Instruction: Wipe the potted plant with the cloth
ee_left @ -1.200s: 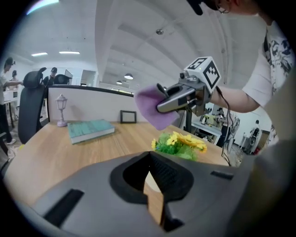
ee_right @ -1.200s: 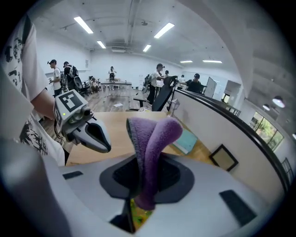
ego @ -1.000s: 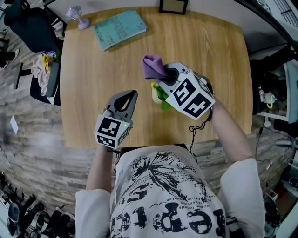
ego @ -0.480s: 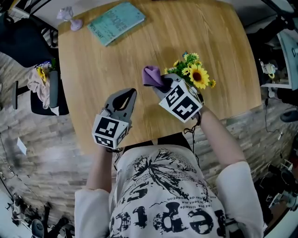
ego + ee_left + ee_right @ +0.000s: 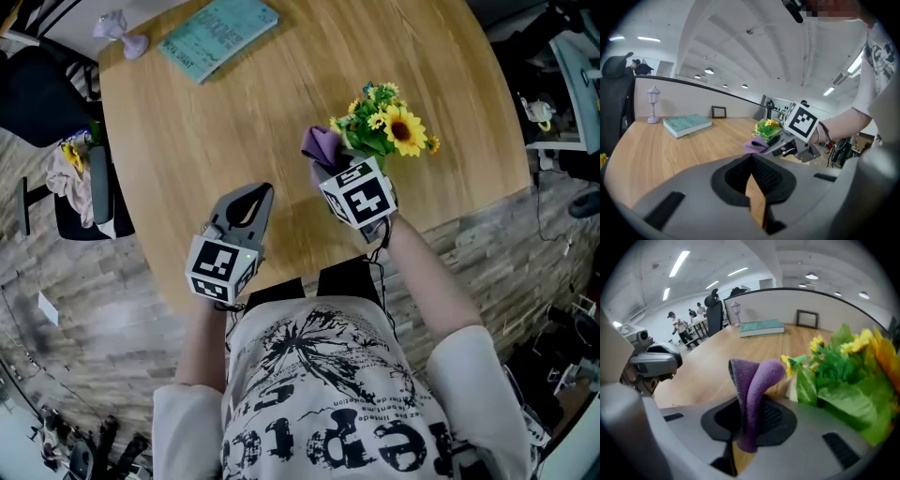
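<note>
A potted plant (image 5: pixel 389 127) with yellow sunflowers and green leaves stands on the round wooden table (image 5: pixel 206 122), right of centre. My right gripper (image 5: pixel 330 161) is shut on a folded purple cloth (image 5: pixel 322 143), which sticks up from the jaws just left of the plant's leaves. In the right gripper view the cloth (image 5: pixel 752 380) rises between the pads, with the plant (image 5: pixel 843 371) close on the right; whether they touch I cannot tell. My left gripper (image 5: pixel 251 199) is shut and empty, hovering near the table's front edge. From it I see the cloth (image 5: pixel 754 145) and plant (image 5: pixel 767 127) ahead.
A teal book (image 5: pixel 217 36) lies at the table's far side, with a small lilac lamp ornament (image 5: pixel 122 33) beside it. A dark picture frame (image 5: pixel 806 318) stands at the far edge. A black chair (image 5: pixel 47 84) is left of the table.
My right gripper has rolled and come down with the cloth, from over the plant to its near-left side. The plant's flowers now show fully. The left gripper has shifted slightly.
</note>
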Tool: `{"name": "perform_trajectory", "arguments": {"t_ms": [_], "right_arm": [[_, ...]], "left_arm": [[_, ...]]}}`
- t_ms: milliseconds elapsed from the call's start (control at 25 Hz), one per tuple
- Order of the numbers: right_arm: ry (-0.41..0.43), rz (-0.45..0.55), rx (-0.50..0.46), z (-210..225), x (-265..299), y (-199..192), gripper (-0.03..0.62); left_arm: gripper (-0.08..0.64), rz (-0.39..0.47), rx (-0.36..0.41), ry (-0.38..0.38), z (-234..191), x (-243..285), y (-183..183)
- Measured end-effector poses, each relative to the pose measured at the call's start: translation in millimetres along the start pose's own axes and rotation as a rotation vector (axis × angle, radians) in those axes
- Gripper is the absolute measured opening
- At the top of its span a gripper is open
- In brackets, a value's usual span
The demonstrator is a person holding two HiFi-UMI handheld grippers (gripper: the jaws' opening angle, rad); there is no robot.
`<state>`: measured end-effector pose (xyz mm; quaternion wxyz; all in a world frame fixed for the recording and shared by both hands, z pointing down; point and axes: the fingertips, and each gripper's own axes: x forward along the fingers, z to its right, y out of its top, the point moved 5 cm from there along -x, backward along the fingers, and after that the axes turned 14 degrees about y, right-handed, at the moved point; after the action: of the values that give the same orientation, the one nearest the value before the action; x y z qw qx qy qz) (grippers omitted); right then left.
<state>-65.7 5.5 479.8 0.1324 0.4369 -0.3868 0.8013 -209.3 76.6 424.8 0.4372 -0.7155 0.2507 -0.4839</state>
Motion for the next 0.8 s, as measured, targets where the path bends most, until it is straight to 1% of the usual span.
{"name": "perform_trajectory", "arguments": {"t_ms": [80,120,280,480,640,800], "right_arm": [[-0.003,0.037,0.094,5.4,0.1,-3.6,0.075],[-0.003,0.051,0.126,6.7,-0.3,-5.1,0.075],[-0.007,0.055,0.175,7.3,-2.4,-10.7,0.075],[0.03,0.053,0.255,7.3,-4.4,-19.5,0.077],[0.038,0.055,0.276,11.3,-10.9,-31.9,0.078],[0.051,0.04,0.269,11.7,-17.1,-47.9,0.08]], "left_arm": [[0.003,-0.004,0.006,-0.002,-2.4,-0.3,-2.2],[0.003,-0.005,0.008,-0.004,-2.8,-0.5,-2.6],[0.003,-0.001,0.013,-0.022,-2.1,-1.1,-2.5],[0.003,-0.004,0.018,-0.03,-2.6,1.6,-1.6],[0.003,-0.007,0.023,-0.036,1.6,5.6,-1.9],[0.003,-0.013,0.025,-0.042,8.6,10.7,-3.9]]}}
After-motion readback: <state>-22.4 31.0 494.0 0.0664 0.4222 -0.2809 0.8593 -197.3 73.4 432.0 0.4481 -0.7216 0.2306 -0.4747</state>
